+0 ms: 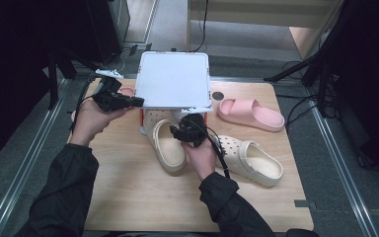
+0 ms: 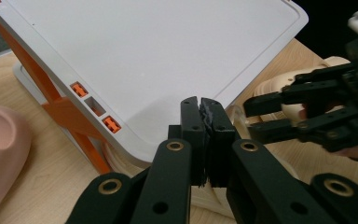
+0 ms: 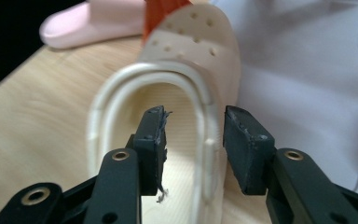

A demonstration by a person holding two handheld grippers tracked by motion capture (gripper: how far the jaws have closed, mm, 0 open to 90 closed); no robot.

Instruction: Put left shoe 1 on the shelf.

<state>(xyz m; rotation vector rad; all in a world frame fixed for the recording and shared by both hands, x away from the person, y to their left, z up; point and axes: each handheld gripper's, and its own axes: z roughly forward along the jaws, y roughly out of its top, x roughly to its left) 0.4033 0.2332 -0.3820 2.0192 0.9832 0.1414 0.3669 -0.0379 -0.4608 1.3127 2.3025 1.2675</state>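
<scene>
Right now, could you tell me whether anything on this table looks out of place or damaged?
Yes: the pad of the right hand-held gripper is frayed, with loose threads hanging off one finger. The two cream clogs are also split up: one cream clog has its toe under the white rack, and the other cream clog lies apart.

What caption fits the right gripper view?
Open right gripper jaws straddle the side rim of a cream clog beside a white rack.
</scene>
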